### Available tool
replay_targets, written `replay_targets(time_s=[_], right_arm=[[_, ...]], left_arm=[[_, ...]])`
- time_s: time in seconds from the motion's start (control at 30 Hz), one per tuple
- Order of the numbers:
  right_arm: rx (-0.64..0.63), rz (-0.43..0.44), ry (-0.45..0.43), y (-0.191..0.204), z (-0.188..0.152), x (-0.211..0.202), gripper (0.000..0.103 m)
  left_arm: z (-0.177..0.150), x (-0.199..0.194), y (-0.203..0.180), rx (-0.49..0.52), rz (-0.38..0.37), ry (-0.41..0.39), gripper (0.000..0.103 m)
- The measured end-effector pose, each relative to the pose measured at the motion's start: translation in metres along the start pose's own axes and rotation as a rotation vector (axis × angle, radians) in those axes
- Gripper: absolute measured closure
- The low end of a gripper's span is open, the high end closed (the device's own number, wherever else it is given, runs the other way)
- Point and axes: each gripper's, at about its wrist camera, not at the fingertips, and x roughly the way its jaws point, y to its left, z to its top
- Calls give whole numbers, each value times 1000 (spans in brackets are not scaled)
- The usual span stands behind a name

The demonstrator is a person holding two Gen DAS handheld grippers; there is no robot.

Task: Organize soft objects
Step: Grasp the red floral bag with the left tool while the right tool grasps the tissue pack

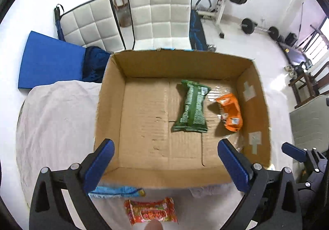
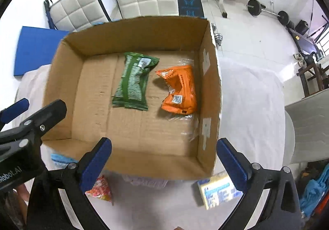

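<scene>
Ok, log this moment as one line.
left tool: open, empty | right tool: open, empty | cardboard box: green packet, orange packet inside | red packet: outside, on sheet

Readable text, one item: "Robot.AI", white lettering, cut off at the frame edge, on the black body of your left tool (image 2: 14, 112), seen left of your right tool. Packet and label printing: illegible.

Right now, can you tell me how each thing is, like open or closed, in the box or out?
Brown cardboard box: open on top.
Green snack packet: lying flat in box.
Orange crinkly packet: in box, crumpled.
Red-orange wrapped packet: outside the box.
Pale yellow packet: outside the box.
Left gripper: open, holding nothing.
Right gripper: open, holding nothing.
</scene>
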Motion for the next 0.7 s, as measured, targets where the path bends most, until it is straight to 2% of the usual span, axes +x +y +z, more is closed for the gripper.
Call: replay_targets(time_s=[0.2, 0.33, 0.5, 0.63, 0.7], right_arm=[[11, -3, -51, 10, -25, -39, 0], [86, 57, -41, 0, -41, -56, 0], [311, 83, 30, -57, -69, -41, 0], [499, 75, 148, -105, -99, 6, 0], [566, 72, 194, -120, -112, 29, 0]], left_arm=[[-17, -47, 3, 22, -7, -64, 0], [-30, -60, 12, 21, -8, -52, 0], [-58, -41, 28, 8, 29, 17, 0], [-90, 2, 26, 12, 75, 136, 0], [-105, 21, 24, 9, 60, 197, 0]])
